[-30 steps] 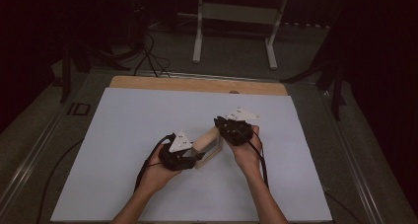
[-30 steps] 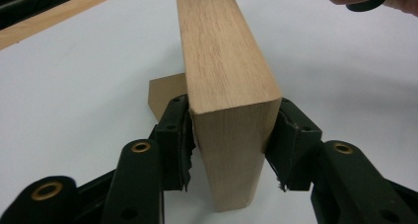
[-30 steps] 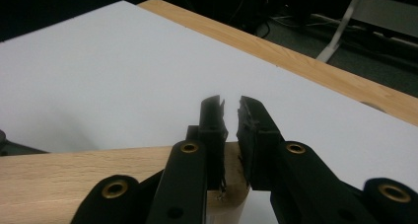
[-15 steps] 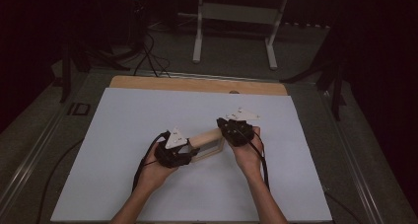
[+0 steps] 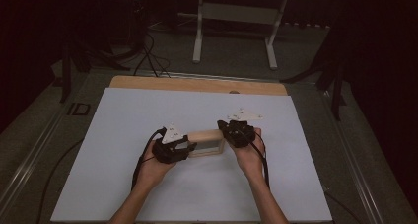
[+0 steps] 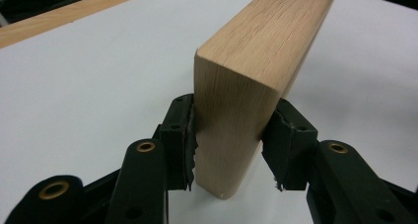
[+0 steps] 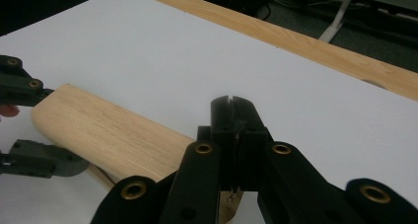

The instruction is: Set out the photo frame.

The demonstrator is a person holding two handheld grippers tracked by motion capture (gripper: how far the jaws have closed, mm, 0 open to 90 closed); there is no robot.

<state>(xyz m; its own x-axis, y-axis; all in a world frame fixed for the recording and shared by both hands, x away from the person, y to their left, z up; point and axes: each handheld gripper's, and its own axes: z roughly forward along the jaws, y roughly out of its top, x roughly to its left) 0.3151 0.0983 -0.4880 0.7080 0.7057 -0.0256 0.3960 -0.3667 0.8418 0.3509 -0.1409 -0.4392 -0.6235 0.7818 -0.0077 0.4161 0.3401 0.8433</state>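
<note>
My main worry is the wooden block (image 6: 246, 86) tipping or skidding. It stands on its narrow edge on the white tabletop (image 5: 123, 184), and if the left hand-held gripper (image 6: 231, 150) squeezes one side before the other, the block could twist or fall flat. Nearest to me in the left gripper view, that gripper's jaws have just been closing and now straddle the block's end, with one pad at the wood and a thin gap apparently left at the other, so I judge it not yet clamped. Farther along, the right hand-held gripper (image 7: 235, 135) has just been closing too, and its jaws are pressed together on nothing, resting over the block's far end. If it pushes there, the block could slide out of the left jaws.
</note>
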